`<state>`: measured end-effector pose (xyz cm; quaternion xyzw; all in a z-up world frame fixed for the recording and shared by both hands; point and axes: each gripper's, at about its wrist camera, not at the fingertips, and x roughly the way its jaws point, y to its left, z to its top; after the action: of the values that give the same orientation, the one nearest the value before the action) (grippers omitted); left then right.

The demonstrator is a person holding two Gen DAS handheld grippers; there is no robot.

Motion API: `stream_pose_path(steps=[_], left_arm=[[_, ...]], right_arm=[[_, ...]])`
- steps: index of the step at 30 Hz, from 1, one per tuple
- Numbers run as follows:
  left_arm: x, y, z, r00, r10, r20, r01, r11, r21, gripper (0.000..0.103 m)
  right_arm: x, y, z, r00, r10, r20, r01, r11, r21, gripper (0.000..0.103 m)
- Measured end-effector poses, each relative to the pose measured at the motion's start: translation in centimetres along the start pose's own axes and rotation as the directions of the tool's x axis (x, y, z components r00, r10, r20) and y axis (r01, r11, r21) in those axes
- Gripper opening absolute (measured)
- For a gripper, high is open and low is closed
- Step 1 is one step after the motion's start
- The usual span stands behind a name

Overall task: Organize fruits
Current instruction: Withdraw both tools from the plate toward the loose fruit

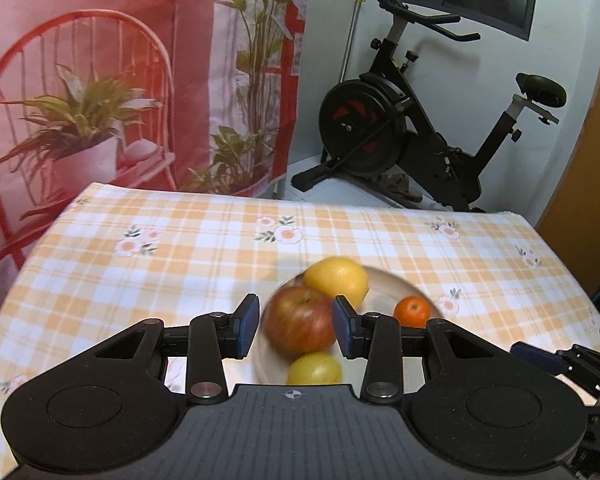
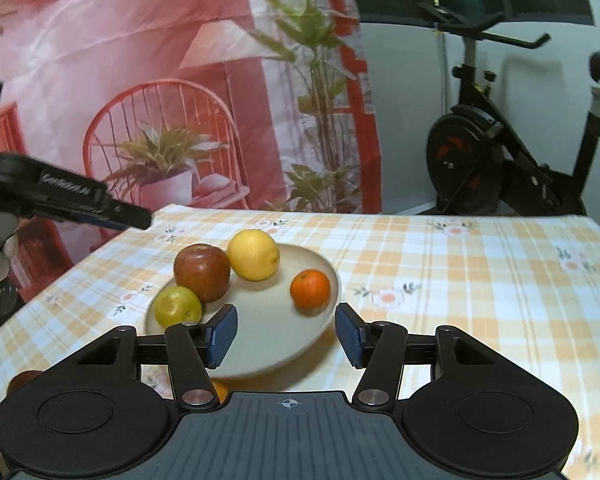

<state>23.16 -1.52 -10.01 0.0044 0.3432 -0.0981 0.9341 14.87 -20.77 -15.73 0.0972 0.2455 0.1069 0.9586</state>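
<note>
Checked cloth [image 2: 460, 264] covers the table. Ahead of the right gripper [image 2: 286, 334] sits a plate [image 2: 260, 340] with an apple [image 2: 202, 266], a lemon [image 2: 253, 254], an orange [image 2: 310, 292] and a green fruit [image 2: 177, 306]. Its jaws stand apart, empty. The left gripper [image 1: 296, 330] hangs above the apple, jaws apart, holding nothing.

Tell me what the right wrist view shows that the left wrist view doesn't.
Right wrist only: the whole round beige plate with its bare middle, an orange fruit and a dark reddish thing by the near table edge, and the left gripper seen from the side.

Left wrist only: the plate half hidden behind its own open left gripper, and part of the right gripper at the picture's right edge.

Both: red apple, yellow lemon, small orange mandarin, green-yellow round fruit, checked tablecloth, black exercise bike.
</note>
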Motion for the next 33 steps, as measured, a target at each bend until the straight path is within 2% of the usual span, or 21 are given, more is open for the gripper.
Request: stream_pose_path(steps=[2,10,19,25,33], left_arm=[[-1.0,0.4,-0.8,1.000,0.009,0.005,-0.009,1.000,0.005,0.042],[-3.9,1.4,-3.7,0.999,0.030,0.022,-0.030,1.000,-0.002,0.043],[-6.6,1.5,-6.6,0.997,0.057,0.061,-0.055,0.998,-0.036,0.045],[-7.9,1.7,-8.3,0.994,0.078,0.077,-0.073,0.996,-0.056,0.046],[-8.3,1.9,-9.9,0.995,0.081,0.059,-0.076,0.994,-0.076,0.046]], right_arm=[[-0.6,-0.1,-0.8,1.000,-0.001,0.003,0.001,1.000,0.022,0.060],[-2.7,0.0,-4.1,0.999,-0.039,0.036,0.037,0.997,0.062,0.060],[-3.1,0.7,-5.9,0.999,-0.029,0.028,0.028,0.999,0.036,0.060],[-3.1,1.7,-6.1,0.999,-0.004,0.031,0.004,1.000,-0.011,0.060],[-3.2,2.4,-6.2,1.000,0.013,0.026,-0.011,0.999,-0.049,0.059]])
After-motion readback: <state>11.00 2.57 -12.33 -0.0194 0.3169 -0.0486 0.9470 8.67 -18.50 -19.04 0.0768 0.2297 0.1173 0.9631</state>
